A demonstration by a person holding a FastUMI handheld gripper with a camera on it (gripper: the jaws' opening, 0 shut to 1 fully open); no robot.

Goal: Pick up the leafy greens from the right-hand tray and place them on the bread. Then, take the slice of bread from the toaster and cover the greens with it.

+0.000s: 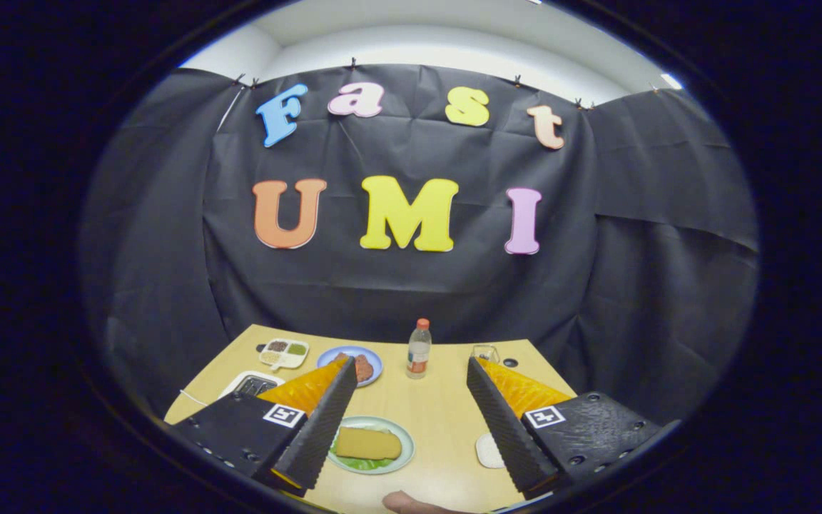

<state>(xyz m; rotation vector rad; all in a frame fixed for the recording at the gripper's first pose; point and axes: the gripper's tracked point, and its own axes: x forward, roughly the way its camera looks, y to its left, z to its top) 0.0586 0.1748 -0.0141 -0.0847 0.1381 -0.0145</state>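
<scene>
While the gripper point(407, 421) hangs wide open and empty, the bread slice point(368, 443) between its fingers, atop greens point(362, 463), looks light, soft, best pinched by its edges.

We see the gripper point(407, 371): two black wedge fingers point(322, 421) w/ ribbed inner pads, orange side panels, black textured mounts w/ small screws. One square b/w fiducial marker per finger. Fingers spread wide, nothing between the pads.

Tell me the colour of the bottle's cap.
Red-orange, seen in the gripper view: the bottle stands beyond the open gripper, whose jaws hold nothing.
</scene>
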